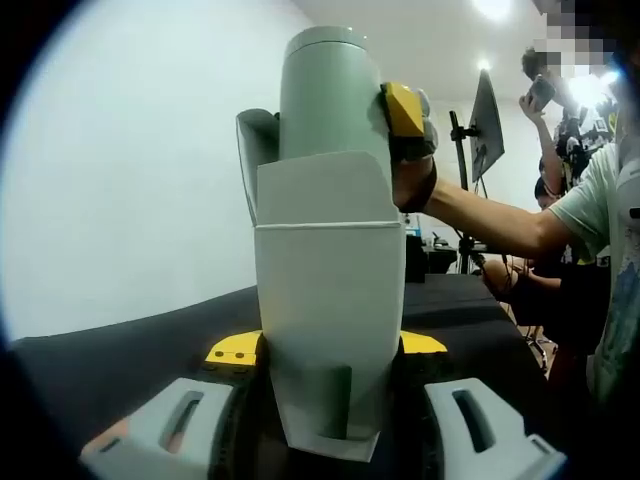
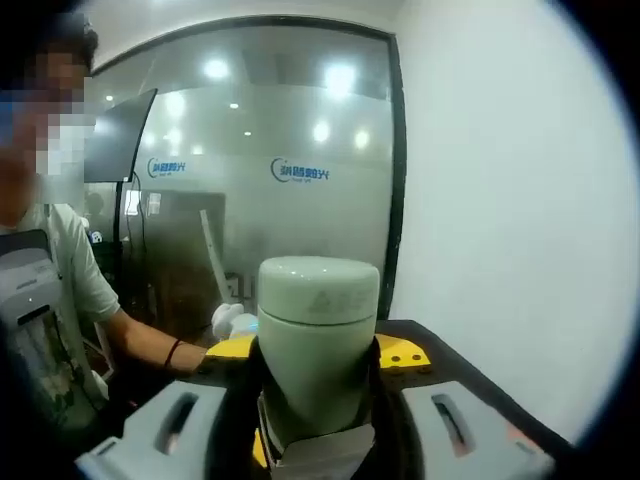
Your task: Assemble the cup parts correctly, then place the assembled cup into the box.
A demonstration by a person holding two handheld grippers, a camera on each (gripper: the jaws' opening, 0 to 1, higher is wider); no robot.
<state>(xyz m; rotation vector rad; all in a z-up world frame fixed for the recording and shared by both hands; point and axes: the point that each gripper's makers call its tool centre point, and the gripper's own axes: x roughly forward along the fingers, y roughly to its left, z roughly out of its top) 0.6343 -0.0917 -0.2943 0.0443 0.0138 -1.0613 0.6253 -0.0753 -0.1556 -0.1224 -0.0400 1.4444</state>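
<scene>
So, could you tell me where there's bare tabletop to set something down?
The black table lies bare left of the box. It is crowded around the cup, between both tongs, with the person's arm on the right.

A black-covered table [image 1: 120, 350] carries everything — its dark cloth runs back toward the white wall. The pale box [image 1: 330, 320] appears to stand on it, upright, 1 flap raised; its base is hidden.

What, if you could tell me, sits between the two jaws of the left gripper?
In the left gripper view, the pale box stands between the left gripper jaws, and the cup rises out of its open top, the right gripper at its side.
</scene>
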